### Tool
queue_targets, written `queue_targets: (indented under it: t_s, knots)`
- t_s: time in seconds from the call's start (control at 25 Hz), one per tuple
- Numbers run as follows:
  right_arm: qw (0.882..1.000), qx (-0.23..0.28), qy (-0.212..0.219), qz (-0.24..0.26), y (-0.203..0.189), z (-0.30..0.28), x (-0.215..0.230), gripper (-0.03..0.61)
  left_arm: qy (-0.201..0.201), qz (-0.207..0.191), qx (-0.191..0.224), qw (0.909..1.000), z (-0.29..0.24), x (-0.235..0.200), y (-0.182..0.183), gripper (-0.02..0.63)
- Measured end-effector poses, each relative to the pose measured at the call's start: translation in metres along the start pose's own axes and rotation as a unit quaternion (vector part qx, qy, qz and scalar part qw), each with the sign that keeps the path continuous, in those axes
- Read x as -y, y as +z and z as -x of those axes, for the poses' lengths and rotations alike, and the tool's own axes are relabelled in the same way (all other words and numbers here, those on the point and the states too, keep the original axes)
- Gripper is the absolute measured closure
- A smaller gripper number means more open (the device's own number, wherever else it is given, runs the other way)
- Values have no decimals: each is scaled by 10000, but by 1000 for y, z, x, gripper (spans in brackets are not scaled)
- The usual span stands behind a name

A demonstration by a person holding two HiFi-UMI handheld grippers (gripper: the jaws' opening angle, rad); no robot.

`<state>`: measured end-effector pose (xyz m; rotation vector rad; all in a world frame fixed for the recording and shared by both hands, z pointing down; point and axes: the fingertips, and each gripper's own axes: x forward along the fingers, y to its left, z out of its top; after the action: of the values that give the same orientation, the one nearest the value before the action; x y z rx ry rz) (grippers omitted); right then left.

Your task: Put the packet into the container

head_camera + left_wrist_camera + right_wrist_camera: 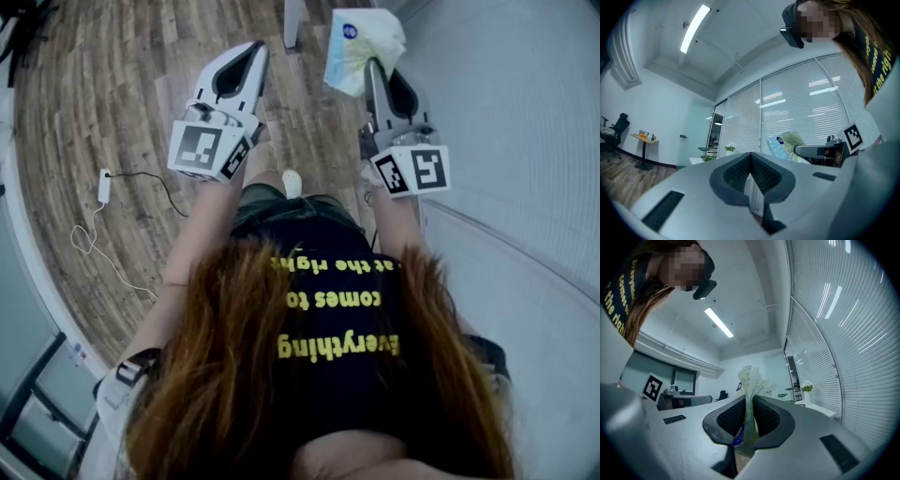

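packet (359, 47) in right gripper (378, 73)

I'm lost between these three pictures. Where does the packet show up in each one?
Head view: top centre, the packet pinched in the right gripper.
Left gripper view: right of centre, in front of the blinds.
Right gripper view: dead centre, sticking up between the jaws.
Shared landmark: the blinds.
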<state>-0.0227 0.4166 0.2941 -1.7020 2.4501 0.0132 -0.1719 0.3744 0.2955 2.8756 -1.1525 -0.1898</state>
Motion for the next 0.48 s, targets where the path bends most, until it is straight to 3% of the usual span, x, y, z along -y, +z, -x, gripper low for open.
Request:
queue_targets:
  t_s: [0.28,0.48]
  knots:
    - [9999,-37,31,-130,-11,-10,20,523,24,-31,-101,9999,-12,-1,-9,612]
    - [9997,-153,88,-167,-30,-41,36,523,114,33,-160,9998,-38,-30,-25,612]
